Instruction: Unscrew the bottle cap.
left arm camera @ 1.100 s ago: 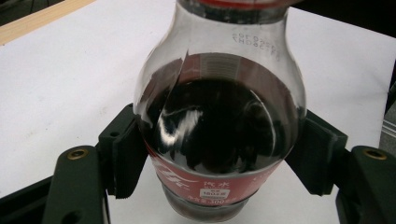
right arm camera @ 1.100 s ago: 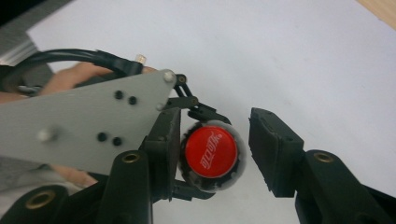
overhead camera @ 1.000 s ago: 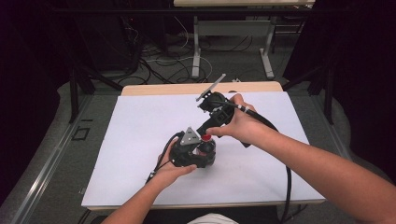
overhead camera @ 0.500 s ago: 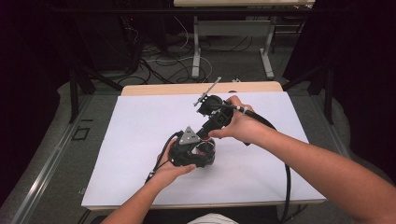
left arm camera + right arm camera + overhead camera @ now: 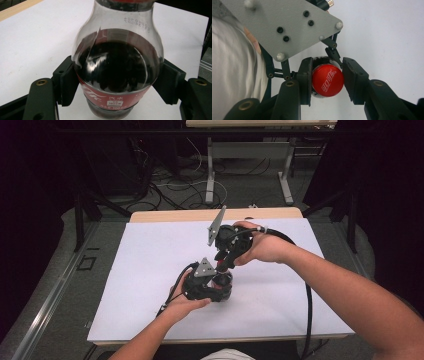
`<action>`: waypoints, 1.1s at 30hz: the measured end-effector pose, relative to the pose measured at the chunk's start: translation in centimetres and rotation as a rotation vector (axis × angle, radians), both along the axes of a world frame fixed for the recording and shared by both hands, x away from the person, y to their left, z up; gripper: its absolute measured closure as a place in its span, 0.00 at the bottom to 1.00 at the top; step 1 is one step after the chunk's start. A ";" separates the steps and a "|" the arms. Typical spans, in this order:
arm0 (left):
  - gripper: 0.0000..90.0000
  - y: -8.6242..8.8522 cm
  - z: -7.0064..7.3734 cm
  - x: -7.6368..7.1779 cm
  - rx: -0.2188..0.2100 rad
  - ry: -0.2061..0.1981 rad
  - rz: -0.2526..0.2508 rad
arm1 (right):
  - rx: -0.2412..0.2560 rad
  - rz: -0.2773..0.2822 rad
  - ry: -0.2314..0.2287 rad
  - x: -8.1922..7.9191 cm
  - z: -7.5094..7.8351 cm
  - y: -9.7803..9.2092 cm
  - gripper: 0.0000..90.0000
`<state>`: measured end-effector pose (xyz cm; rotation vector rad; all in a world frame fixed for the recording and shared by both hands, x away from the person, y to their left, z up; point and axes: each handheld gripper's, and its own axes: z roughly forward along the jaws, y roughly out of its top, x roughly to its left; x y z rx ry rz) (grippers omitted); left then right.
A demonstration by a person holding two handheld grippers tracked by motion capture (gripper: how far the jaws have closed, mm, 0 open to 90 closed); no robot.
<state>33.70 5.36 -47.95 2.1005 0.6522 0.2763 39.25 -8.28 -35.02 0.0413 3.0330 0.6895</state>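
Observation:
A small cola bottle [image 5: 117, 75] with dark liquid and a red label stands upright on the white table [image 5: 150, 270]. My left gripper [image 5: 117, 82] is shut on its body, one ribbed pad pressed against each side. From the high view, the left gripper [image 5: 207, 287] sits at the table's middle with the bottle [image 5: 223, 281] just to its right. My right gripper [image 5: 225, 265] comes down on the bottle from above. Its two pads close on the red cap [image 5: 327, 80], touching it on both sides. The cap hides the bottle's neck.
The left gripper's grey three-cornered plate [image 5: 282, 27] sits close over the cap, and the person's white shirt [image 5: 232, 62] lies beside it. A black cable [image 5: 306, 305] trails off the front edge. The table's wooden back edge [image 5: 175, 215] borders a floor with cables.
My right gripper has come down and toward the person onto the bottle top, and its jaws now cover the red cap. The left gripper and bottle have stayed in place.

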 end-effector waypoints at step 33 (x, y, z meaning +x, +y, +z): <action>0.33 0.5 0.3 0.2 -0.006 -0.024 0.039 | 0.064 -0.564 0.055 -1.6 0.0 0.4 0.68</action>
